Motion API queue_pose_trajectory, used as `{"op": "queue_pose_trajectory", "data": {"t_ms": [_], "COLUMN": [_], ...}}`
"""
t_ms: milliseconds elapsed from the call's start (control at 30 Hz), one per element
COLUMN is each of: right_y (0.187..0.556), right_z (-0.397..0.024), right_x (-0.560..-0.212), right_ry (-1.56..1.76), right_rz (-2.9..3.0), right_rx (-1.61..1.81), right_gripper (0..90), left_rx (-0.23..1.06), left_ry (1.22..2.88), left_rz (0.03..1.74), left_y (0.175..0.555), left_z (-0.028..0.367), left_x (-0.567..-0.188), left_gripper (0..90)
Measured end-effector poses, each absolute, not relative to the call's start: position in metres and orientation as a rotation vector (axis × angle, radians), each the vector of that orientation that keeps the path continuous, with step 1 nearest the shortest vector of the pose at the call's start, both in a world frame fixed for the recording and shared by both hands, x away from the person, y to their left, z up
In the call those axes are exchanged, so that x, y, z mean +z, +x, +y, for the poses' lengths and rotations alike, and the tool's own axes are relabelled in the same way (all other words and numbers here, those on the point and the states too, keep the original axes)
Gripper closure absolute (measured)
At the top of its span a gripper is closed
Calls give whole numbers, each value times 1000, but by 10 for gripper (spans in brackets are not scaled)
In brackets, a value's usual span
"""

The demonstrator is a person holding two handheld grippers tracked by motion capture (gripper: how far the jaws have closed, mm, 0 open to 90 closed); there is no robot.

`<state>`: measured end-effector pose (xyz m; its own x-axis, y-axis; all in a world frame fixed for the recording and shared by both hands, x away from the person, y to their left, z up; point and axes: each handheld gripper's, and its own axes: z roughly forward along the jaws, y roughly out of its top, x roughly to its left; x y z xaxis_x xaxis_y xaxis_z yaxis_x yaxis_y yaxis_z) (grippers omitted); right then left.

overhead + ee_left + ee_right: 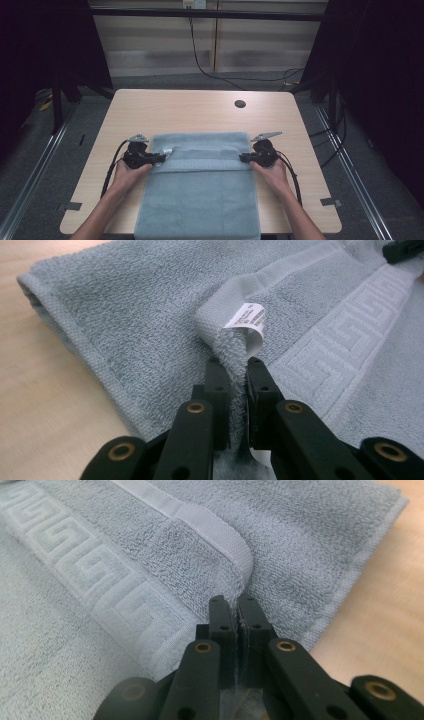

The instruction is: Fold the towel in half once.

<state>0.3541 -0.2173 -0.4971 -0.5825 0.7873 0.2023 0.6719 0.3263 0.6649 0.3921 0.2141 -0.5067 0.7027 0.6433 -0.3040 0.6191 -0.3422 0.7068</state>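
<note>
Currently: blue-grey towel [200, 190] flat on light wood table [200, 107], near end hanging past the near table edge, far part folded back over itself so the pale key-pattern band [205, 164] faces up and runs across between both grippers.

Left gripper [161, 158]: at towel's left edge, held in left hand [127, 175]. Jaws nearly together, pinching a raised corner of the towel. In left gripper view [237, 365]: terry cloth pulled up between the two black jaws, white care label [247, 320] curling just above the tips. Hemmed towel edge [75, 340] running down-left toward bare wood.

Right gripper [242, 158]: at towel's right edge, held in right hand [272, 172]. Jaws pressed close, clamping the opposite corner. In right gripper view [235, 602]: thin bit of cloth caught between the jaws, white hem strip [220, 535] bending over just beyond the tips, key-pattern band [100, 575] slanting off to the left.

Both grippers about level with each other, pointing inward, well apart across the towel width. Grey plate [138, 137] on top of left one, same [266, 135] on right. Cables [112, 167] looping back along the forearms.

Round cable hole [240, 104] in table near far right, well clear of the towel.
</note>
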Motion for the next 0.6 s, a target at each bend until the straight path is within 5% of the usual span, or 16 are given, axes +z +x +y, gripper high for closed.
{"op": "queue_pose_trajectory", "data": {"t_ms": [600], "right_y": [407], "right_z": [-214], "right_x": [-504], "right_ry": [1427], "right_rz": [2297], "right_rx": [1119], "right_gripper": [869], "left_rx": [118], "left_ry": [1978], "left_rz": [1059], "left_y": [444], "left_z": [208], "left_x": [-511], "left_gripper": [833]}}
